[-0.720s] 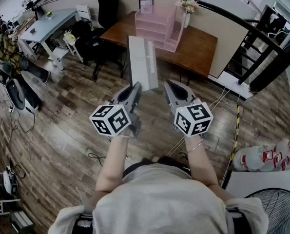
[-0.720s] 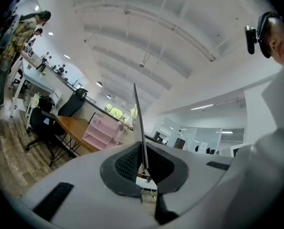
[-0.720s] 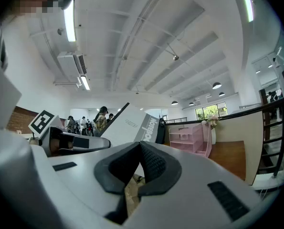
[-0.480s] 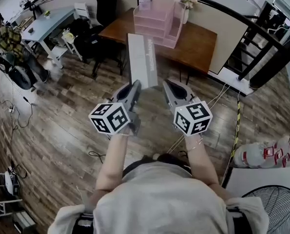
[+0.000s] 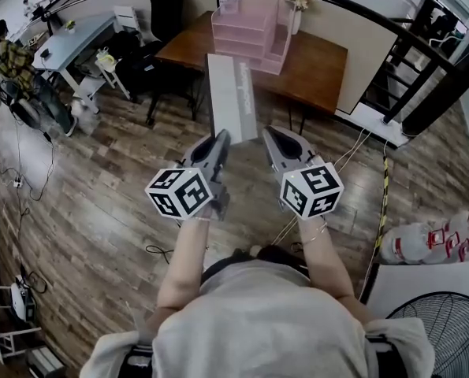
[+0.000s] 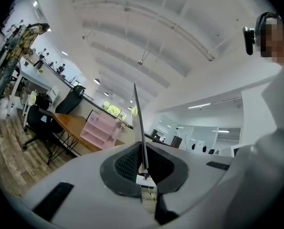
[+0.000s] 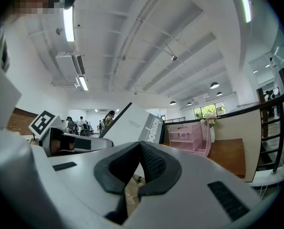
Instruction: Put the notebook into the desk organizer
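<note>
Wooden desk [image 5: 317,65] and its pink desk organizer [image 5: 250,38] are well ahead, while the notebook [image 5: 232,97] hangs midair, pinched by one edge in the left gripper [image 5: 221,140], right gripper [image 5: 270,137] clenched empty, so I'd bet it twists loose.

Plank floor [image 5: 100,211], worn wood. Brown desk [image 5: 317,61] far, against a curved low wall [image 5: 376,57]. Grey table [image 5: 76,38] far left. Fan [image 5: 435,333] near right. Strip lights [image 7: 68,23] overhead.

The pink plastic desk organizer [image 5: 248,38] stands on the brown wooden table [image 5: 317,73], behind the flat grey notebook [image 5: 232,97].
</note>
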Demonstrator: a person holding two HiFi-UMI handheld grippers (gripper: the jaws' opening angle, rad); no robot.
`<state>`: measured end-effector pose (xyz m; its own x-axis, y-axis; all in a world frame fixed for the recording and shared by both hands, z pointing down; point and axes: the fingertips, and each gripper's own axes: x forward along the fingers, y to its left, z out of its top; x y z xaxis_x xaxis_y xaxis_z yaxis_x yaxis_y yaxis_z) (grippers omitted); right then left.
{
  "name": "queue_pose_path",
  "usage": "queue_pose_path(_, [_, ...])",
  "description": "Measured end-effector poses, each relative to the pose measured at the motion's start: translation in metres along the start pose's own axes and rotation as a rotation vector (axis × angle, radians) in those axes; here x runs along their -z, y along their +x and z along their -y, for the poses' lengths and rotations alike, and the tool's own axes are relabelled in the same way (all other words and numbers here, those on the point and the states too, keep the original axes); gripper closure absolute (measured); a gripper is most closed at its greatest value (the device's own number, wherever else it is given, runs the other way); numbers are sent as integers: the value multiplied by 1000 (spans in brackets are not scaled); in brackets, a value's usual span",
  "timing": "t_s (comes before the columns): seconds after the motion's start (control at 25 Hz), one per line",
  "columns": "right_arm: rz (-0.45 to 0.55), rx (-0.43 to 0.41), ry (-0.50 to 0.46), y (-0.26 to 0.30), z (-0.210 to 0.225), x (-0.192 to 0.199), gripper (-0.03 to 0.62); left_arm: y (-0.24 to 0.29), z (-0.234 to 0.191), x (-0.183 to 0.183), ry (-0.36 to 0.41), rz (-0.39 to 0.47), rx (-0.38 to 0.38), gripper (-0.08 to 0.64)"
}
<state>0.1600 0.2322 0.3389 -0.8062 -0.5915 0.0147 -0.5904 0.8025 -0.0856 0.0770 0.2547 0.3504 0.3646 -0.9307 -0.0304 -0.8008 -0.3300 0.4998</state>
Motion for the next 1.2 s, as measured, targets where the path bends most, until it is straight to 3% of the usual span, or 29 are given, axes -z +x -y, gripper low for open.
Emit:
queue_pose_path(0.36, [-22, 16, 11, 12, -12, 10, 580, -8, -6, -1, 24, -29, 48, 540])
queue_pose_path(0.76, [-42, 10, 7, 32, -22, 20, 580, -12, -32, -2, 3, -30, 34, 540])
queue_pose_path(1.08, [-55, -34, -5, 87, 6, 25, 580, 23, -68, -20, 8, -10, 13, 540])
queue_pose_path(1.2, [-43, -48, 1, 119, 24, 22, 580, 44, -88, -31, 52, -18, -13, 540])
